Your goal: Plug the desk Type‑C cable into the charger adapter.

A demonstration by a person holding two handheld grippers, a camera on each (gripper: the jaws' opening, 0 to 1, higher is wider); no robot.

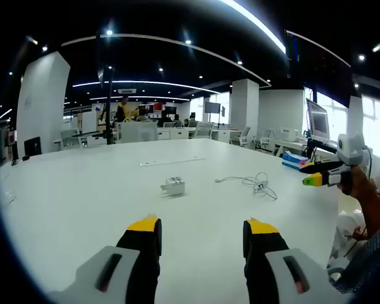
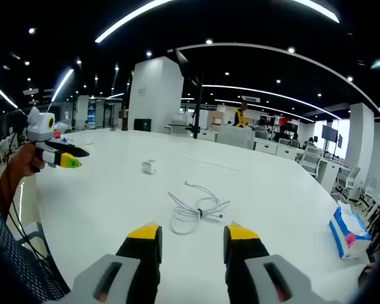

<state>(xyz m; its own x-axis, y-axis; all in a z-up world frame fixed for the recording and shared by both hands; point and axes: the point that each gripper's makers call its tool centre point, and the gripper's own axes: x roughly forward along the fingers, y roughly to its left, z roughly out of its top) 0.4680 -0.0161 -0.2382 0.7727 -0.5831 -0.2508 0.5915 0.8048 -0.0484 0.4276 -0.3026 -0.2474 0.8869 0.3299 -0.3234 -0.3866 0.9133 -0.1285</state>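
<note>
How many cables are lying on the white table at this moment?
1. The white cable lies loosely bundled on the white table, straight ahead of the right tongs and to the right of the charger adapter in the left gripper view.

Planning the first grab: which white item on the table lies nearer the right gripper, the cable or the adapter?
The cable, coiled just ahead of the right gripper's open jaws. The adapter sits farther back on the table.
</note>
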